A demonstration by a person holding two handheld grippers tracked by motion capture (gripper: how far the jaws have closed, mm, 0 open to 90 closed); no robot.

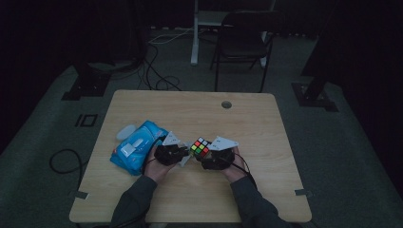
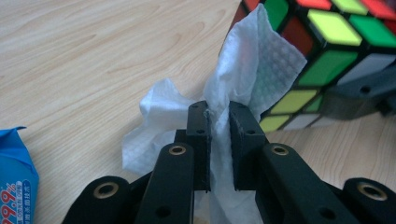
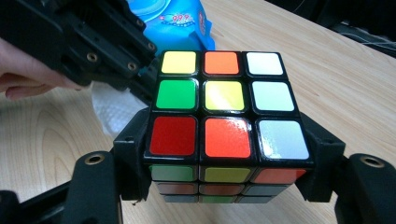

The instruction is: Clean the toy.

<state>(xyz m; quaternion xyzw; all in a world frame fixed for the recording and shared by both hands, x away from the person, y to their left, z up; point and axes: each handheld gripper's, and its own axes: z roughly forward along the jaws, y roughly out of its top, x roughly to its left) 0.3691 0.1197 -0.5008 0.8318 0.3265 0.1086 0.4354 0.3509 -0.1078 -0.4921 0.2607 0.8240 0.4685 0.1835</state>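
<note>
A scrambled puzzle cube (image 1: 200, 147) (image 3: 223, 105) sits clamped between the jaws of my right gripper (image 1: 205, 156) (image 3: 224, 175), just above the wooden table (image 1: 190, 114). My left gripper (image 1: 183, 153) (image 2: 218, 128) is shut on a white wet wipe (image 2: 243, 74), whose free end is pressed against the side of the cube (image 2: 327, 46). In the right gripper view the left gripper (image 3: 147, 88) comes in from the upper left, with the wipe (image 3: 114, 109) bunched under it beside the cube. A hand holds each gripper.
A blue pack of wet wipes (image 1: 138, 146) (image 3: 175, 18) (image 2: 14, 182) lies on the table left of the hands. A cable hole (image 1: 226, 104) marks the table's far side. A dark chair (image 1: 242, 42) and floor cables (image 1: 157, 71) lie beyond it.
</note>
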